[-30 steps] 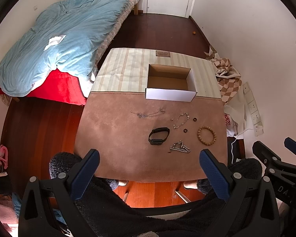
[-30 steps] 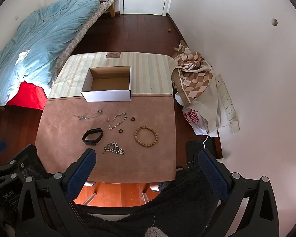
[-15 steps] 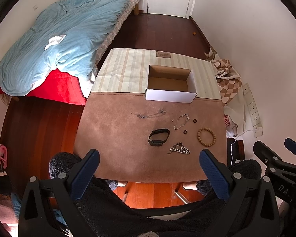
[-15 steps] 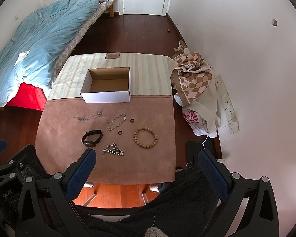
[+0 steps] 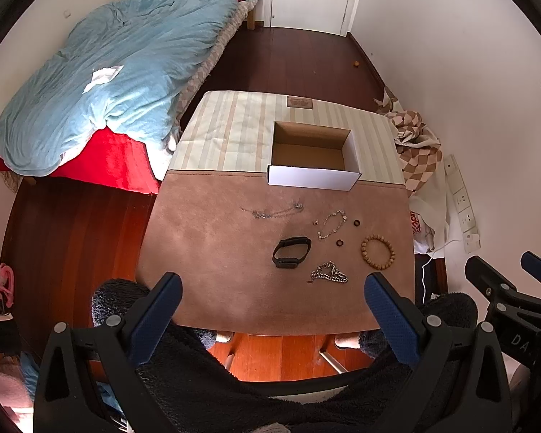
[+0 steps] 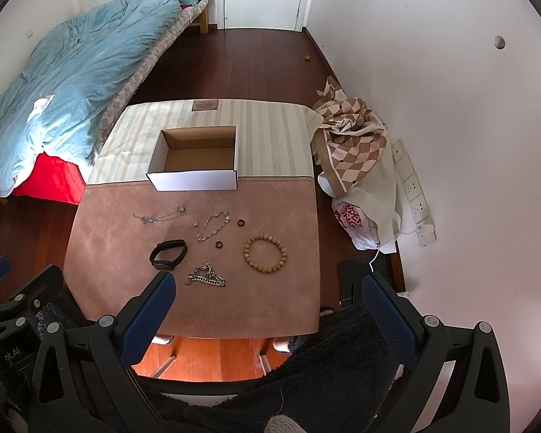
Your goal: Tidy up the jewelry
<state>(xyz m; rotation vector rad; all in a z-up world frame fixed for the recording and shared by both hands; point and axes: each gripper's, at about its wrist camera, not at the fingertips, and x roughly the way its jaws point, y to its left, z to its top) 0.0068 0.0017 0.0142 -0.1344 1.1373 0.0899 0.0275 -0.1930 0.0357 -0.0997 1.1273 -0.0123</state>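
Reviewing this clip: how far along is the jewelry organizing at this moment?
Nothing looks done: the white box is empty. Nothing is in hand: the left gripper and right gripper are both open, above the table's near edge. Left: the wooden bead bracelet, black band, chunky chain, thin necklace, both dark rings and the rest lie on the brown mat.
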